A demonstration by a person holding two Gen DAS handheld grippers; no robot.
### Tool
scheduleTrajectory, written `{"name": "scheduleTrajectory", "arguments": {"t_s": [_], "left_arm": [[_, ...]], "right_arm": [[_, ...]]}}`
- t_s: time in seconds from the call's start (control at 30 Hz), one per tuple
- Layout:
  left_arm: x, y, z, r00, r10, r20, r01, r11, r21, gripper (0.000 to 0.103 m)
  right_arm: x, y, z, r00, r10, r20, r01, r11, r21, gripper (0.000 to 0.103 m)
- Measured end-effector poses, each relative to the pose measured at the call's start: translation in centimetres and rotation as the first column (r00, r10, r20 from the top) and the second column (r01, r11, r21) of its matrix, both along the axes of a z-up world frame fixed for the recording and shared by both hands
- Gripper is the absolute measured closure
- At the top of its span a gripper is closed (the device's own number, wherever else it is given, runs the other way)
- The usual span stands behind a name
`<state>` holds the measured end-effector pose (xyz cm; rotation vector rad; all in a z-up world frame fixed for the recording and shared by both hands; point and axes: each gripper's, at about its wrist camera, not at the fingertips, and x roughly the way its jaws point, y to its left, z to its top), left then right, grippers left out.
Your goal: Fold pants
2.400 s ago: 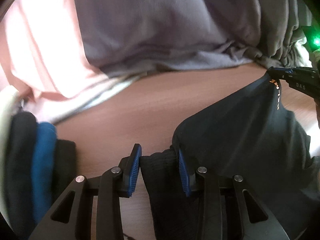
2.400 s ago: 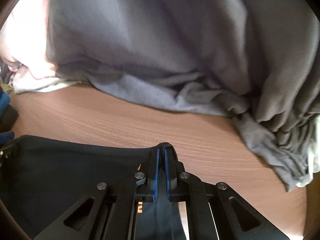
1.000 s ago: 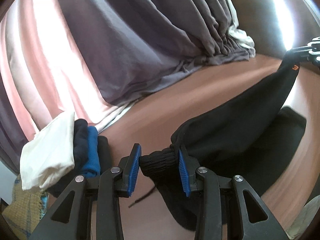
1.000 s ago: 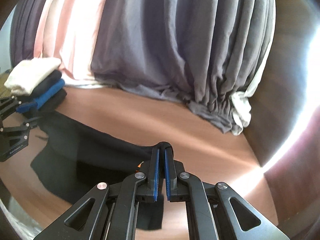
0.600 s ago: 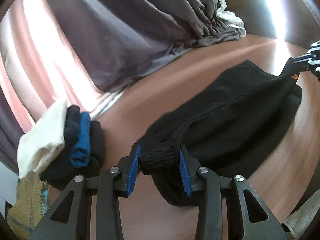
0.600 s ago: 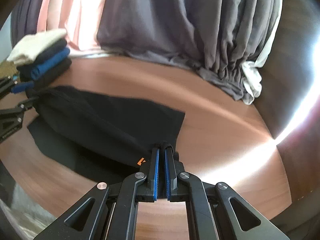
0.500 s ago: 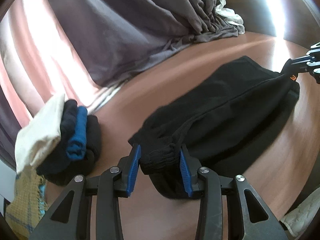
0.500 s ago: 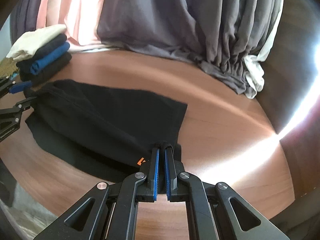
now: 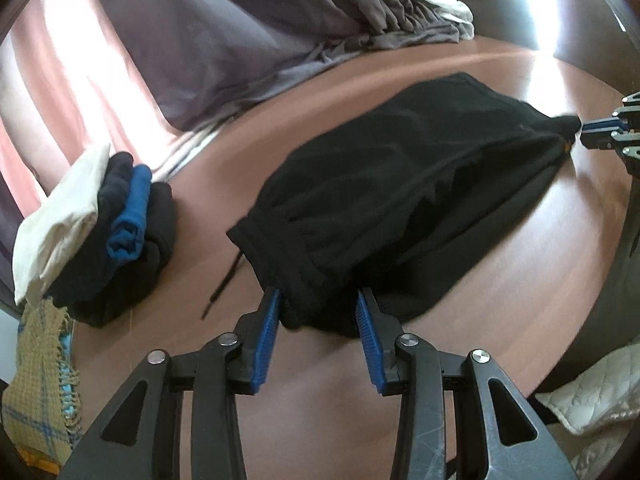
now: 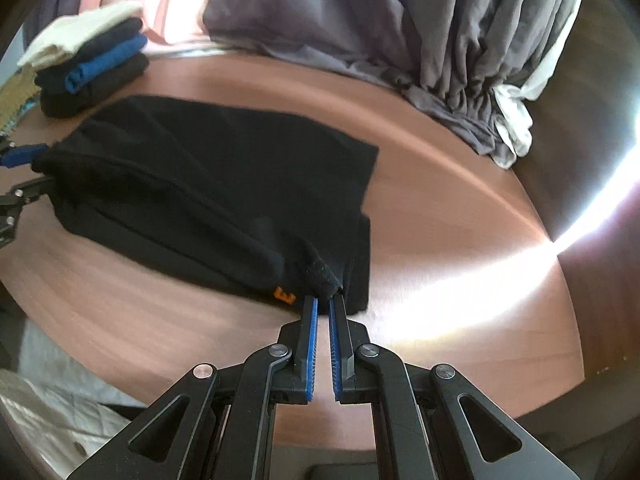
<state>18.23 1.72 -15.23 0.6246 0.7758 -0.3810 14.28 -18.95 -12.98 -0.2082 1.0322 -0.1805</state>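
The black pants (image 9: 404,208) lie folded on the wooden table (image 10: 432,216), stretched between the two grippers. The left gripper (image 9: 318,312) has its fingers part open around the bunched waistband end; whether the blue pads press it cannot be told. Its jaws have just been opening. The right gripper (image 10: 323,304) has its fingers closed, pinching the opposite end beside an orange tag (image 10: 283,295). Left of the left fingers sits a stack of folded clothes (image 9: 108,232). Grey curtains (image 10: 400,16) hang beyond the table.
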Motion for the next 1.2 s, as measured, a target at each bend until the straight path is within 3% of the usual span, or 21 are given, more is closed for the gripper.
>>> {"name": "scheduleTrajectory", "arguments": {"t_s": [0.1,0.17,0.2,0.33,0.43,0.63,0.87,0.93,1.1,1.2], "left_arm": [[-0.7,0.6,-0.2,0.999,0.008,-0.053,-0.008,1.0,0.008,0.058],[-1.3,1.0,0.2,0.998,0.02,-0.06,-0.019,1.0,0.011,0.058],[-1.6,1.1,0.9,0.999,0.033,-0.029,-0.033,0.999,0.008,0.058],[-1.2,0.8,3.0,0.999,0.02,0.043,-0.019,0.999,-0.034,0.058],[-0.6,-0.6,3.5,0.994,-0.083,0.071,0.086,0.996,-0.04,0.058],[0.2,-3.2,2.9,0.963,-0.265,0.049,0.266,0.964,-0.011,0.06],[1.4,-6.5,0.9,0.915,-0.404,-0.003,0.404,0.914,0.03,0.06],[1.7,-7.1,0.1,0.911,-0.413,-0.026,0.413,0.91,0.044,0.064],[1.9,-7.1,-0.2,0.909,-0.407,-0.089,0.41,0.912,0.016,0.098],[1.4,-6.5,0.3,0.913,-0.396,-0.103,0.398,0.918,-0.004,0.098]], "right_arm": [[-0.4,-0.5,-0.1,0.998,-0.039,-0.047,0.04,0.999,0.004,0.095],[-0.9,-0.6,0.5,0.997,-0.058,-0.042,0.059,0.998,0.018,0.072],[-1.2,-0.4,1.1,0.998,-0.063,-0.024,0.063,0.998,0.013,0.069],[-1.1,-0.9,3.0,0.991,-0.118,0.067,0.112,0.991,0.079,0.068],[-0.3,-2.0,3.3,0.981,-0.168,0.093,0.148,0.97,0.191,0.068],[0.7,-3.7,1.5,0.968,-0.245,0.047,0.218,0.923,0.318,0.068],[0.7,-4.6,0.9,0.96,-0.277,0.034,0.246,0.896,0.369,0.068],[0.5,-4.9,0.8,0.957,-0.288,0.031,0.255,0.888,0.381,0.068],[0.9,-5.3,0.4,0.96,-0.279,0.018,0.246,0.874,0.419,0.068],[1.1,-5.4,0.1,0.964,-0.265,0.007,0.234,0.863,0.448,0.069]]}}
